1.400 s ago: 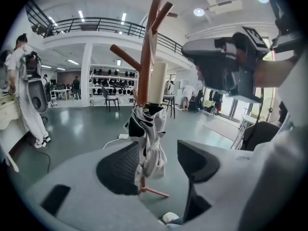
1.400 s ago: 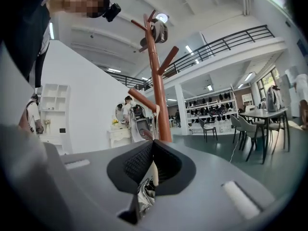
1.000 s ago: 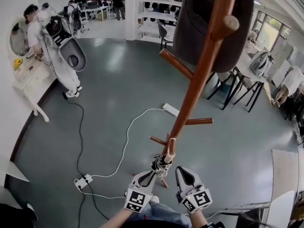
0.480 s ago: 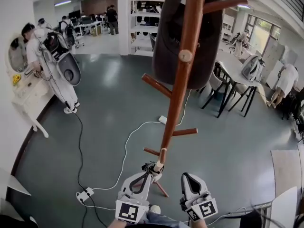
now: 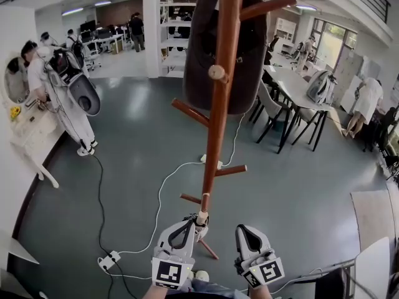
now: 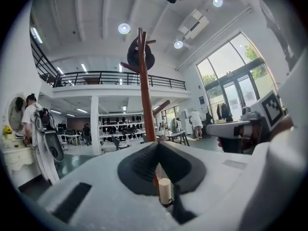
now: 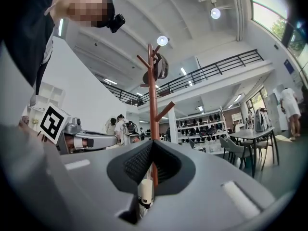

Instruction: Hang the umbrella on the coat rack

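So right now my left tool (image 5: 199, 222) is clamped shut, tips together, and it's got the umbrella (image 5: 202, 214) by the top end. From the head view the pale cream handle stub pokes up just past the tips, with a bit of black fabric bunched under it. In the left gripper view, a cream stub stands in the gap between the pads.

The umbrella is down low, right by the coat rack (image 5: 215, 117) pole and next to the lowest peg (image 5: 190, 198). It's not on any peg, and I can't tell if it touches the pole.

My right tool (image 5: 243, 230) sits just beside the left one, tips closed too. There's a small cream stub low in its gap, no idea what it is. A dark bag (image 5: 252, 61) hangs up top on the rack.
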